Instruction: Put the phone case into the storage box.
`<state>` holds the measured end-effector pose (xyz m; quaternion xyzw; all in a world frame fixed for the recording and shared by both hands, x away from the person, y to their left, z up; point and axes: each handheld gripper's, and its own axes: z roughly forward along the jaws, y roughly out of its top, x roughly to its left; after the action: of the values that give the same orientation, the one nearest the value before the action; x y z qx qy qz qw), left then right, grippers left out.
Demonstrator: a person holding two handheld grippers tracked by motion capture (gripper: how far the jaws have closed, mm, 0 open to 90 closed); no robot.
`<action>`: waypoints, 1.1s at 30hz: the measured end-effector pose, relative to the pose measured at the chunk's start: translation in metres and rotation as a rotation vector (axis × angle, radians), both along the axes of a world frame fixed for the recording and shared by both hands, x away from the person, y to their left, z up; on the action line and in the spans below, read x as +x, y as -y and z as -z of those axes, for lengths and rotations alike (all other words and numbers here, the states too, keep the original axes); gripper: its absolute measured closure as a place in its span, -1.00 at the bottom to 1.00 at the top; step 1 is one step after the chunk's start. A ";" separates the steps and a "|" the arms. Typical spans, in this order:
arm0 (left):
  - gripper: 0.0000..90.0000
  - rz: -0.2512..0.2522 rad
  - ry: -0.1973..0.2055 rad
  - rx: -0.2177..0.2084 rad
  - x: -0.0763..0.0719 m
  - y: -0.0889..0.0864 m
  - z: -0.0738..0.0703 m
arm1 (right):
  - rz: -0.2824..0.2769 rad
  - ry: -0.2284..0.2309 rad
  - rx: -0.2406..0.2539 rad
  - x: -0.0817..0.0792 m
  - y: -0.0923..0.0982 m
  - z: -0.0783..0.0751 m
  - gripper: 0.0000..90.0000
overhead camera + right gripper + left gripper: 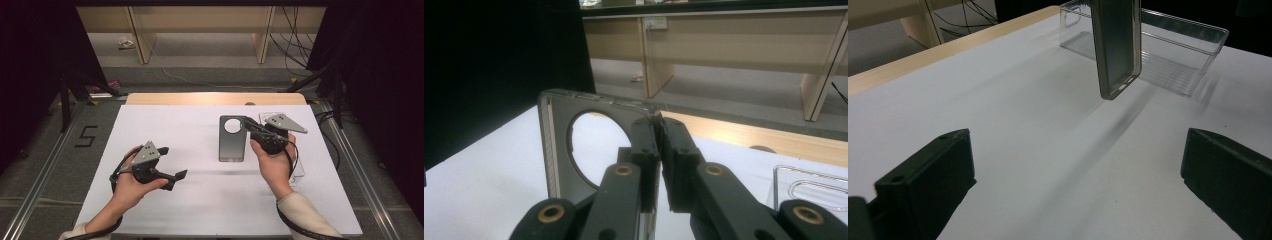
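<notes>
Right gripper: closed on the phone case. In the right gripper view the two black jaws are pressed together over the case's right edge near its top corner, just beside the round camera opening; the case wall is pinched between the pads. The case is grey and translucent.

Position of the case: in the high view it sits at the centre-right of the white bench, directly left of the right hand, with the round opening at the far end. In the left gripper view the case hangs clear of the bench surface, long side upright with a slight tilt, its lower end above its own shadow and not touching the bench.

Clear plastic tray: rests on the bench behind the case as seen from the left gripper view; in the high view it lies under and just beyond the right hand, near the bench's right edge. The case is not inside it.

Left gripper: open, jaws spread wide with nothing between them. It is held in the left hand over the near left part of the bench, well apart from the case, with its jaws pointing towards the case.
</notes>
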<state>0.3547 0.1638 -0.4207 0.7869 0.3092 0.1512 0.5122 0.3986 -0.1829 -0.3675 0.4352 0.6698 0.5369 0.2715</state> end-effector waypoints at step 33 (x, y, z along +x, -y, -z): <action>-1.00 -0.003 -0.007 0.006 0.002 -0.002 0.003 | 0.019 0.008 0.006 0.004 0.012 -0.006 0.90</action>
<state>0.3566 0.1660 -0.4235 0.7885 0.3118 0.1498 0.5086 0.4024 -0.1944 -0.3617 0.4403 0.6629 0.5380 0.2778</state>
